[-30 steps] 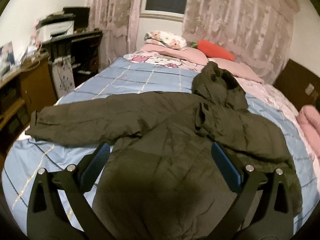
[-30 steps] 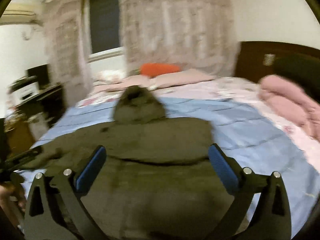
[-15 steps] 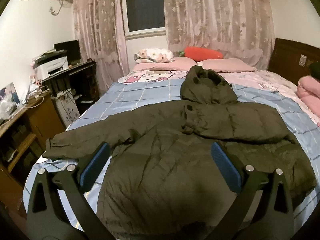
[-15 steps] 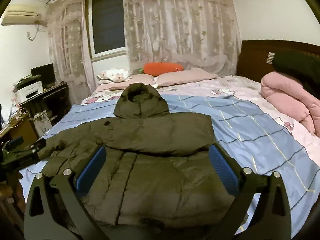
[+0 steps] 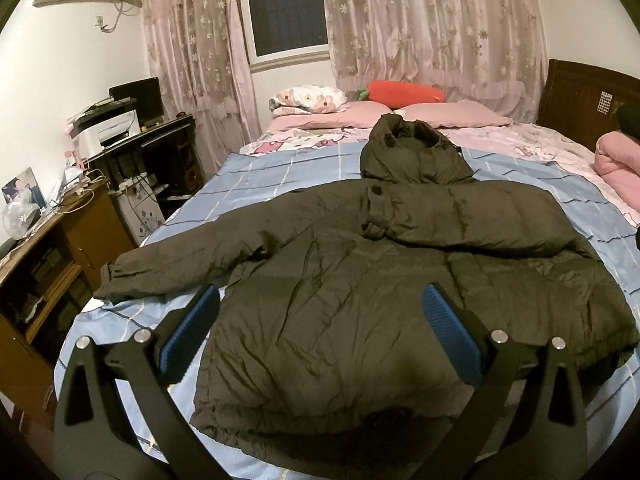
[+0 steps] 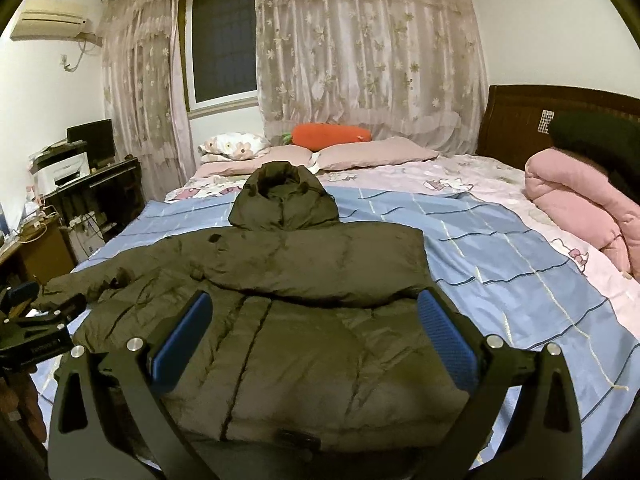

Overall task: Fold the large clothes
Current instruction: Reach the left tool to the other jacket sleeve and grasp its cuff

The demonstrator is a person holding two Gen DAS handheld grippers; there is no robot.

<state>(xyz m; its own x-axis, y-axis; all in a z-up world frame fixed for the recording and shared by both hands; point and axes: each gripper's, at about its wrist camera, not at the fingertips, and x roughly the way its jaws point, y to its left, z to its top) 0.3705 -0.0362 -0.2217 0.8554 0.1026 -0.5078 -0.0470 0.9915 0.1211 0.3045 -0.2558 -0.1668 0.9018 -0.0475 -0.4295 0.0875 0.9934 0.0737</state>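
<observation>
Jacket [image 5: 360, 300] spread flat across blue sheet [image 6: 500, 248] toward foot edge of bed, hood [image 5: 408, 152] pointing at pillows, one sleeve [image 6: 320, 264] already folded across chest, other sleeve [image 5: 180, 256] reaching toward bed's left edge. Left gripper [image 5: 320, 316] and right gripper [image 6: 316, 324] both spread wide, empty, hovering above hem. Puffy, soft, probably light with slick shell: best pinched at cuff [image 5: 110, 276] or hem seam, likely to spring back and slide.

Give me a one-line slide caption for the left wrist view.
Open left gripper hovers over a dark hooded jacket on the bed, one sleeve still spread out.
</observation>
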